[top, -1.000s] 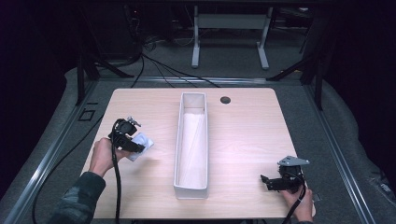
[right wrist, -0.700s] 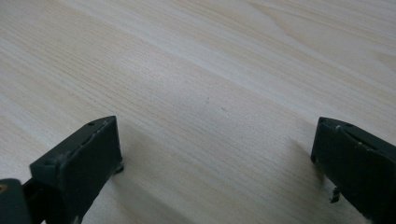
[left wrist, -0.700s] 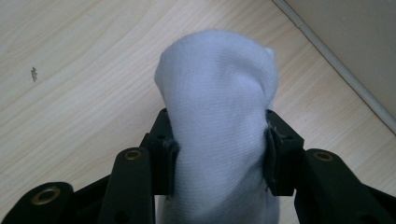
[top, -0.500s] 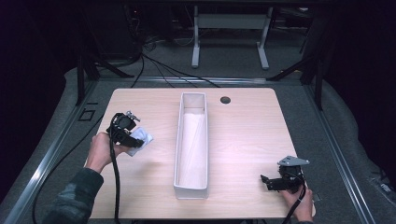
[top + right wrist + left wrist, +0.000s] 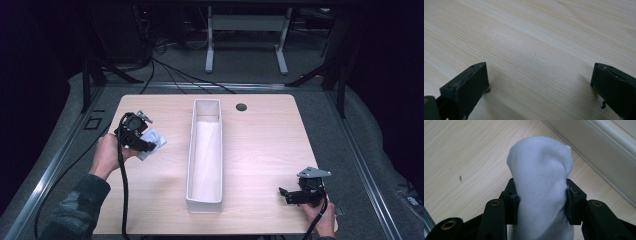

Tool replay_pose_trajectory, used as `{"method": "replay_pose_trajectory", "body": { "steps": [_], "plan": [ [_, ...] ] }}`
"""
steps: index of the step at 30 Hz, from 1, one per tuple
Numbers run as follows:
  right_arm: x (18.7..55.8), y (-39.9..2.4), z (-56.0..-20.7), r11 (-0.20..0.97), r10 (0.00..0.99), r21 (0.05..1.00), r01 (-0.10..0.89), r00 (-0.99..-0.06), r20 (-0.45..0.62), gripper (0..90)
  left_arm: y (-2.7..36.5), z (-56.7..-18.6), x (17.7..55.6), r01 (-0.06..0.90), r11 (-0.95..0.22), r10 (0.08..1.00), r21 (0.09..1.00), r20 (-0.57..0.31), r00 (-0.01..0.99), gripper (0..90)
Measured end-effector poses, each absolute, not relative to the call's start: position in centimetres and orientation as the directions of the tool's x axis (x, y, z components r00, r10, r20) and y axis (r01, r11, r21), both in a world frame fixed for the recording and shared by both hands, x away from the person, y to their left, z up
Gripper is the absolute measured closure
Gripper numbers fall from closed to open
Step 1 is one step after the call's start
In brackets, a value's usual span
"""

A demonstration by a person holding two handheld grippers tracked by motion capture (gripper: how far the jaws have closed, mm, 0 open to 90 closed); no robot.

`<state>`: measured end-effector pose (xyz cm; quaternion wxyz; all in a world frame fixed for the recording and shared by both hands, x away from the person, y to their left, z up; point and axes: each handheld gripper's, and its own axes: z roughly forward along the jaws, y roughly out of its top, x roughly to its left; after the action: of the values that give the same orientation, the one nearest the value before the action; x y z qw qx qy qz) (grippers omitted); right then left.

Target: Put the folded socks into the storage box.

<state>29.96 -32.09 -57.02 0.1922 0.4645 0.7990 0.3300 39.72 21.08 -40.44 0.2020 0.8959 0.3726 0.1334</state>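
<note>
My left gripper [image 5: 148,144] is shut on a white sock [image 5: 153,142], held a little above the left part of the wooden table [image 5: 260,140]. In the left gripper view the sock [image 5: 541,185] bulges up between the two black jaws, and the pale wall of the bin [image 5: 604,152] runs across the upper right. A long white bin [image 5: 205,150] stands lengthwise in the middle of the table. Near the front right corner my right gripper [image 5: 286,194] rests low over the wood. Its jaws stand wide apart with only bare wood [image 5: 536,55] between them.
A small dark round hole [image 5: 241,107] marks the table's far edge, right of the bin. Cables trail from both grippers toward the front edge. Grey floor, rails and a white stand [image 5: 247,25] surround the table.
My left gripper has lifted and carried the white sock a little toward the far side and the bin. The right gripper has stayed where it was.
</note>
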Motion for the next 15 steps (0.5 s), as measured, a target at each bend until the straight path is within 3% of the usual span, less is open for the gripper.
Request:
{"method": "replay_pose_trajectory", "body": {
  "steps": [15],
  "plan": [
    [30.0, -32.0, -57.0, 0.359, 0.863, 0.702, 0.615, -0.505, 0.002, 0.0, 19.5, -38.0, 39.6, 0.552, -0.675, 0.675, 0.489, 0.107, 0.730, 54.8]
  ]
}}
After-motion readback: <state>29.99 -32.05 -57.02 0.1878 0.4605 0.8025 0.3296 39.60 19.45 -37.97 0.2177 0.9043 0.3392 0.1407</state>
